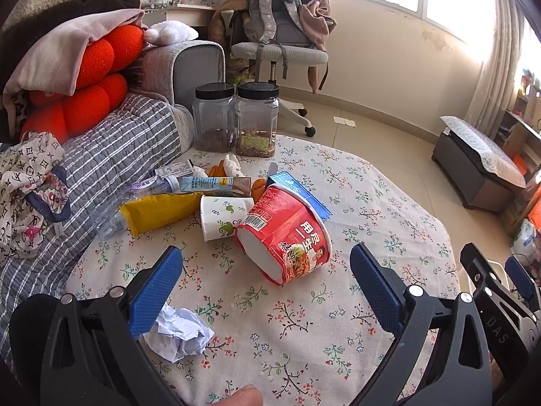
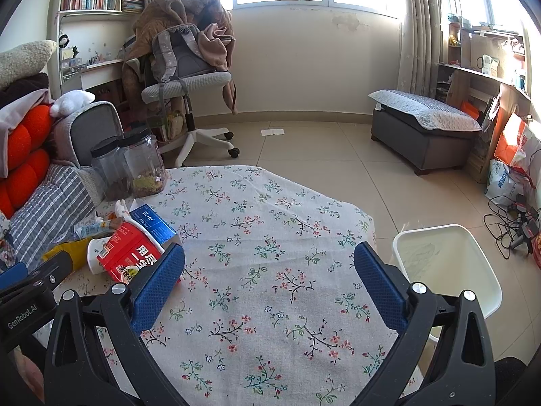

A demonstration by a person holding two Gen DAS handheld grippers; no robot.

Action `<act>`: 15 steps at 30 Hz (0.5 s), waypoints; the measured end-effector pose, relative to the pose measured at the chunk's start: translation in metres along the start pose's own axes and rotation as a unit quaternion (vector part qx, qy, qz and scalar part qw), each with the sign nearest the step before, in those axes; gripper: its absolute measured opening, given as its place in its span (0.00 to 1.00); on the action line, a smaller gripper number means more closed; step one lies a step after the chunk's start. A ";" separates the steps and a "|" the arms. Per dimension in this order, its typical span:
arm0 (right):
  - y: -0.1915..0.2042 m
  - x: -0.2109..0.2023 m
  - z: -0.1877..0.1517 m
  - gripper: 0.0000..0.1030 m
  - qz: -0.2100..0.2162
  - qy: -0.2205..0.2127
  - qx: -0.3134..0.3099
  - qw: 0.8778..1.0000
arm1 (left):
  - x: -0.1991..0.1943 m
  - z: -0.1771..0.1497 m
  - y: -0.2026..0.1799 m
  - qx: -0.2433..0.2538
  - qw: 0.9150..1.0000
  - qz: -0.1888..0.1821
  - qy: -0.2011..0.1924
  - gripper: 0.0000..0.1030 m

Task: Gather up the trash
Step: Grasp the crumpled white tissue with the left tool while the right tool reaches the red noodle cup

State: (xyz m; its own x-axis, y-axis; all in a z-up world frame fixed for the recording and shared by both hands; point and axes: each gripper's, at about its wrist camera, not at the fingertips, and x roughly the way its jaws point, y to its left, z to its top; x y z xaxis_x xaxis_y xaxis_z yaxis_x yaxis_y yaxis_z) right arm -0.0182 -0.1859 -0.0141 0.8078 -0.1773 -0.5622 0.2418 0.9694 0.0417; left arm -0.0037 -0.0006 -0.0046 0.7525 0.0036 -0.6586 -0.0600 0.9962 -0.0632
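A pile of trash lies on the floral tablecloth: a red instant-noodle cup on its side, a white paper cup, a yellow wrapper, a blue box, a drink carton, a crushed plastic bottle and a crumpled white paper. My left gripper is open and empty, just short of the noodle cup, with the crumpled paper by its left finger. My right gripper is open and empty over bare cloth. The noodle cup lies to its left. A white bin stands on the floor at the table's right.
Two black-lidded clear jars stand at the table's far edge. A sofa with a grey striped quilt and red cushions borders the left. An office chair, a grey bench and floor cables lie beyond.
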 end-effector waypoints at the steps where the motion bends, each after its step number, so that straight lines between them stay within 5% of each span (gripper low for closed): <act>1: 0.000 0.000 0.000 0.93 0.000 0.000 0.000 1.000 | 0.000 0.000 0.000 0.000 1.000 0.000 0.001 0.94; 15: 0.001 0.019 -0.005 0.93 0.014 0.062 0.001 0.998 | 0.014 0.000 0.006 -0.008 1.000 0.007 0.025 0.94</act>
State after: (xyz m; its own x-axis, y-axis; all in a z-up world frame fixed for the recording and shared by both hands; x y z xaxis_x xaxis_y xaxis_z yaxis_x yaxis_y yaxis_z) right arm -0.0055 -0.1873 -0.0290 0.7415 -0.1275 -0.6588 0.2217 0.9732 0.0611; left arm 0.0062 0.0052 -0.0140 0.7177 0.0137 -0.6962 -0.0813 0.9946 -0.0642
